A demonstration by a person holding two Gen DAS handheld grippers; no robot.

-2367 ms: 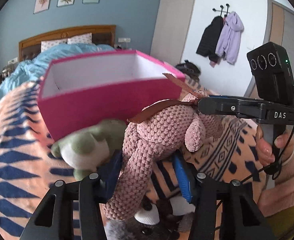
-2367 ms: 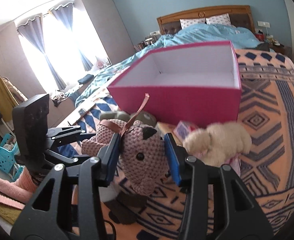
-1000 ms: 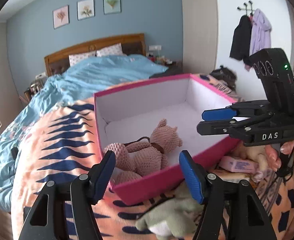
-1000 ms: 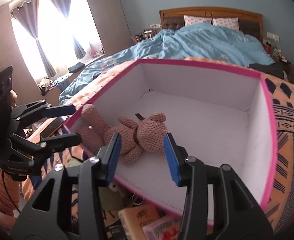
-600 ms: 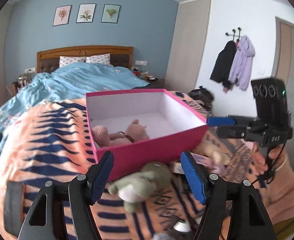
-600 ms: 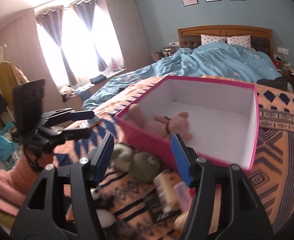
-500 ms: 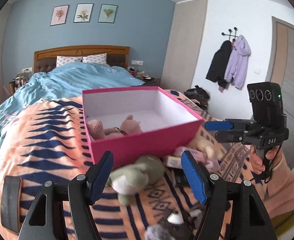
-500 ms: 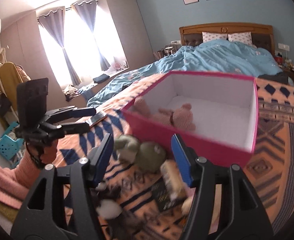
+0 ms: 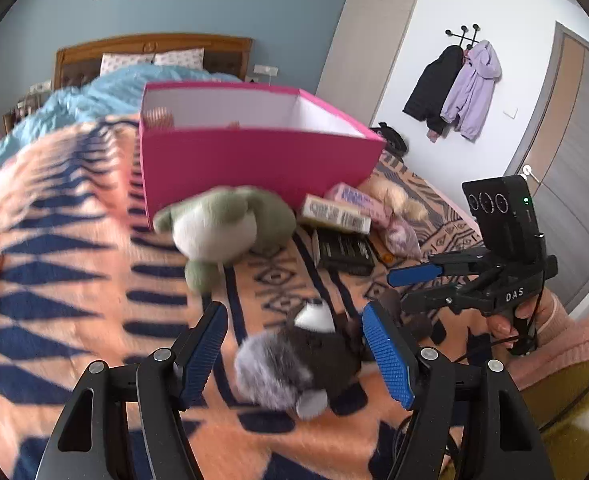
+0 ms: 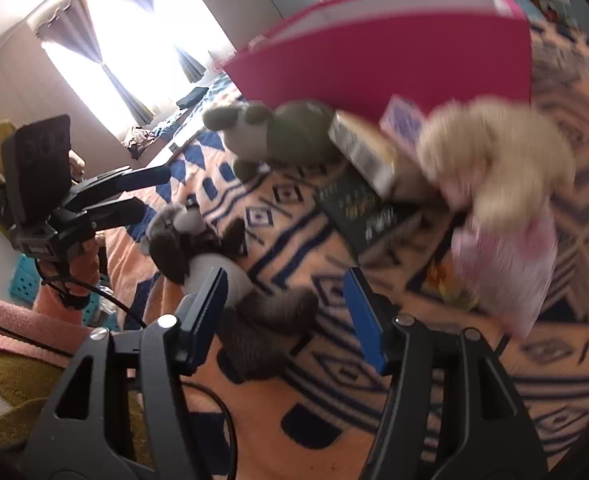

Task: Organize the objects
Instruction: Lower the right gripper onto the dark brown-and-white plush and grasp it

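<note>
A pink box (image 9: 254, 160) stands on the patterned blanket, with a bit of the pink knitted bear (image 9: 158, 116) showing inside. In front of it lies a green plush (image 9: 222, 228). A dark grey plush (image 9: 302, 360) lies between the fingers of my open left gripper (image 9: 294, 344), and the pads are not pressing on it. My right gripper (image 10: 284, 300) is open too, over the legs of the same dark grey plush (image 10: 198, 236). A cream fluffy toy (image 10: 494, 152) lies to its right, blurred.
Small packets (image 9: 334, 214) and a black book (image 9: 344, 248) lie between the green plush and the cream toy. The orange and navy blanket (image 9: 74, 280) covers the bed. A door and hung coats (image 9: 454, 84) are at the right wall.
Both grippers have drawn back from over the box and sunk toward the toys in front of it. The right jaws have widened. The pink bear stays in the box.
</note>
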